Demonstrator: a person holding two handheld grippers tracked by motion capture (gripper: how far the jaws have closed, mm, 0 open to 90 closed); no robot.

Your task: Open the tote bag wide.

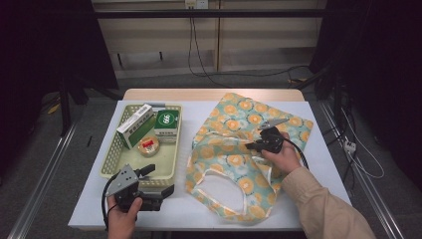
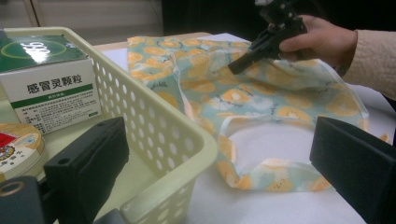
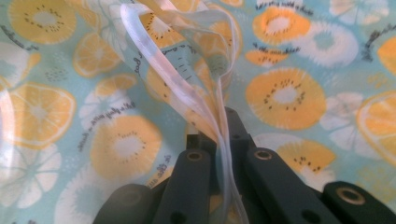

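Right gripper (image 1: 250, 146) is clamped onto the white-trimmed edge of the fruit-print fabric bag (image 1: 234, 149), a fold of which is pinched between its jaws and lifted off the surface. Most of the bag is spread flat on the white table (image 1: 318, 164), right of the perforated basket (image 1: 169, 167). Left gripper (image 1: 161, 180) is held at the basket's near corner with its jaws spread wide apart and nothing gripped. Two boxes (image 1: 166, 124) and a round tin (image 1: 149, 145) are contained in the basket
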